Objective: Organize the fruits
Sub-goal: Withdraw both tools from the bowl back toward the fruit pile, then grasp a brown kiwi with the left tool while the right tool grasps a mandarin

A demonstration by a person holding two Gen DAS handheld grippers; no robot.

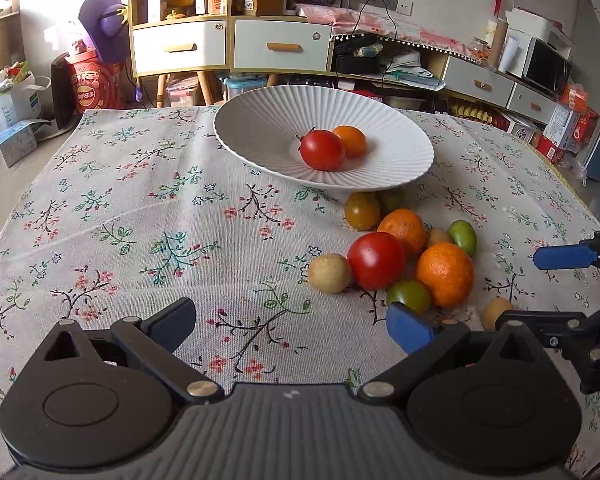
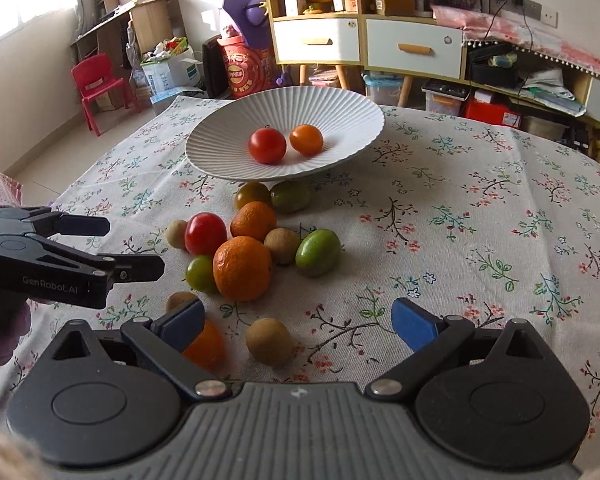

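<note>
A cluttered living room with yellow-framed shelving and a small desk fan forms the backdrop to a table under a floral tablecloth, where a white ribbed bowl serves as the collecting point for loose fruit. Two pieces already sit in the bowl: a red tomato and a small orange fruit touching it. The job looks barely begun, since a heap of fruit lies on the cloth just in front of the bowl, including a large red tomato, two oranges, a green oval fruit and several brownish round ones.

Both tools are empty. The left gripper hovers over bare cloth to the left of the heap, jaws spread wide with nothing between them. The right gripper is likewise spread wide on the near side of the heap from the bowl, with a brown round fruit lying on the cloth between its fingers but not pressed.

Only the right wrist view shows that fruit, an orange piece partly behind its left finger, a red child's chair by the window, and a hand gripping the left tool. The left wrist view alone takes in the microwave beyond the bowl.
</note>
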